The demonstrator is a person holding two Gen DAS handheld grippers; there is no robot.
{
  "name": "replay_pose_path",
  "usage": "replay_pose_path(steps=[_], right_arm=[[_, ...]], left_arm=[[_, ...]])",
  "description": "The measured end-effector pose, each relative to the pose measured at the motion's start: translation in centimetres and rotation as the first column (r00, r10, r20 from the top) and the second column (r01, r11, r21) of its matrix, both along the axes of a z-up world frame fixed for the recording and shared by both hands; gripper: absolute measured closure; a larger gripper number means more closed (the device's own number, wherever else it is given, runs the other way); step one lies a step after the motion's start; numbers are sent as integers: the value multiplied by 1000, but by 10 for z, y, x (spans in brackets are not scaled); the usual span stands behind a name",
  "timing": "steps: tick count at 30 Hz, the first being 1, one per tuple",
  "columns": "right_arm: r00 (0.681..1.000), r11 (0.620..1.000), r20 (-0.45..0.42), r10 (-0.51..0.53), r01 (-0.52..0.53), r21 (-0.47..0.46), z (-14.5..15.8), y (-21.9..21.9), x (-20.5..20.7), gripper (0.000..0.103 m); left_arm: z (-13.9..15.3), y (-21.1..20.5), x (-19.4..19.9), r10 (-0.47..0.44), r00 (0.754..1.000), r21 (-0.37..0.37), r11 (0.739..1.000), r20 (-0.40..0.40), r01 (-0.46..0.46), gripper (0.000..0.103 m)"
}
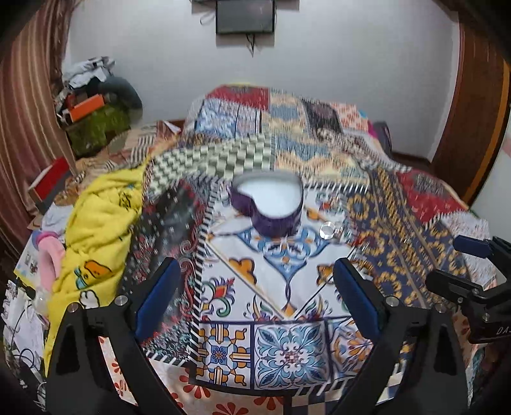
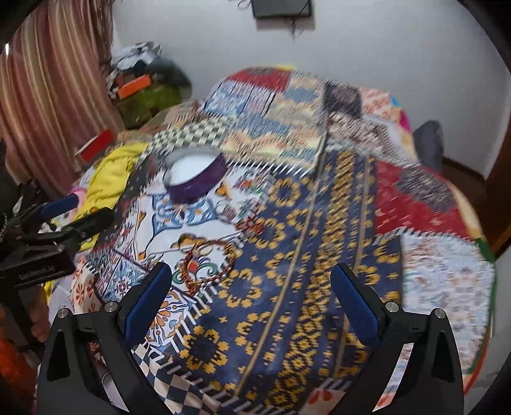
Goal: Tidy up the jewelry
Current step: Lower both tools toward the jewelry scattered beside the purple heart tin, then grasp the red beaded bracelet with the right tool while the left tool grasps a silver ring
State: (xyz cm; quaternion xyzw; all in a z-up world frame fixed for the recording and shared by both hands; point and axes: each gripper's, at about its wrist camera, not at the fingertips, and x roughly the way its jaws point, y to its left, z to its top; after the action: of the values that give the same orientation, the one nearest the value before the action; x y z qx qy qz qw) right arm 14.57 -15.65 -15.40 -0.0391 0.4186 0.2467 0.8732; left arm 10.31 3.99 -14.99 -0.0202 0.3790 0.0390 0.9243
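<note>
At the far left, a striped curtain [image 1: 28, 127] hangs beside a heap of clutter [image 1: 95, 108] against the white wall [image 1: 351, 57]. A yellow blanket [image 1: 102, 230] with cartoon prints lies bunched along the left edge of the bed, next to the patchwork bedspread [image 1: 287, 344] that covers the rest of it.

The left gripper [image 1: 255, 297] hovers over the near part of the bedspread, its blue-padded jaws spread wide and holding nothing. Beyond it, toward the middle of the bed, sits the purple heart-shaped box [image 1: 268, 204], open on top with a white lining (nothing can be made out inside through the blur). Just right of the box, a small clear round piece [image 1: 328, 230] rests on the bedspread, apart from the box wall; its details are too blurred to tell. The tips of the other gripper show at the right edge of this view.

In the right wrist view, the right gripper [image 2: 252, 297] hangs over the navy and yellow patch, jaws likewise wide apart and empty. A thin coppery bangle [image 2: 209, 261] lies flat on the bedspread just beyond the left jaw, near the box [image 2: 194, 178] but well clear of it. Between bangle and box, some small reddish trinkets [image 2: 252, 223] are scattered, too smeared to identify. A dark screen [image 2: 281, 8] hangs on the wall at the far end.
</note>
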Motion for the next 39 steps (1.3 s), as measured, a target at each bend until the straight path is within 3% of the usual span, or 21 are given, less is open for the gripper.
replay_pose_path(steps=[4, 11, 19, 22, 25, 27, 28, 34, 39], right_arm=[[996, 999, -69, 55, -55, 2, -17, 15, 10, 10], [974, 990, -181, 134, -137, -6, -47, 38, 20, 27], [979, 986, -140, 146, -155, -55, -56, 46, 15, 29], [984, 985, -115, 138, -149, -85, -56, 46, 16, 43], [988, 987, -101, 119, -129, -96, -55, 43, 21, 65], [990, 989, -98, 105, -114, -90, -54, 37, 24, 86], [990, 990, -100, 99, -108, -86, -54, 34, 25, 90], [992, 997, -107, 60, -65, -44, -50, 20, 27, 92], [996, 999, -70, 48, -49, -22, -36, 11, 21, 93]], left_arm=[[-17, 5, 7, -10, 999, -36, 999, -46, 8, 12], [-29, 8, 14, -66, 992, -115, 992, -107, 54, 28], [-35, 0, 19, -113, 984, -124, 988, -135, 97, 32], [-38, -1, 22, -118, 981, -143, 985, -157, 96, 39], [-39, -2, 24, -120, 979, -154, 983, -162, 95, 39], [-38, -4, 24, -125, 979, -157, 983, -162, 100, 39], [-37, -5, 25, -129, 978, -158, 982, -161, 104, 39], [-33, -23, 30, -190, 970, -139, 976, -151, 170, 42], [-40, -41, 40, -248, 954, -140, 964, -171, 226, 51]])
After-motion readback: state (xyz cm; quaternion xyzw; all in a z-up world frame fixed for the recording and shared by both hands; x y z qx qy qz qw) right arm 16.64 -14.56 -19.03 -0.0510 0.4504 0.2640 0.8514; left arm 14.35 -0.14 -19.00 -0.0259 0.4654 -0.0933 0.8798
